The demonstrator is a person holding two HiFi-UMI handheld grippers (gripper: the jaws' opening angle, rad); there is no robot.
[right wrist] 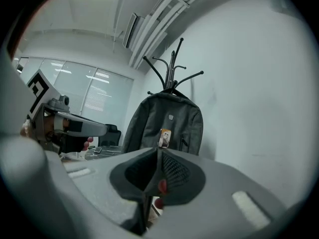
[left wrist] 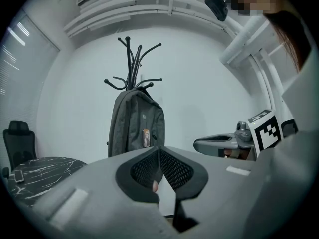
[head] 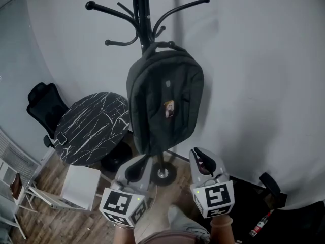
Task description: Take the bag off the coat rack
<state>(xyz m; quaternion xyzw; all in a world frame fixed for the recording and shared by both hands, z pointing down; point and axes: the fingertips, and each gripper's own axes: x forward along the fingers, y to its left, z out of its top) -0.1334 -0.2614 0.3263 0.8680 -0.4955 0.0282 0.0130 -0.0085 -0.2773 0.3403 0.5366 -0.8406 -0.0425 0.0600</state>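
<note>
A dark grey backpack (head: 165, 98) hangs by its top loop from a black coat rack (head: 142, 14) that stands against a white wall. A small picture tag is pinned to its front. Both grippers are held low in front of the bag, apart from it. My left gripper (head: 141, 160) is shut with nothing between its jaws, and my right gripper (head: 199, 154) beside it also looks shut and empty. In the left gripper view the backpack (left wrist: 135, 126) shows ahead, above the closed left gripper (left wrist: 159, 151). In the right gripper view the backpack (right wrist: 167, 123) hangs just beyond the right gripper (right wrist: 158, 153).
A round black marble table (head: 91, 126) stands left of the rack, with a black office chair (head: 45, 105) behind it and a white seat (head: 81, 187) in front. The rack's round base (head: 163, 174) sits on the wood floor. A small red bottle (head: 259, 223) lies at lower right.
</note>
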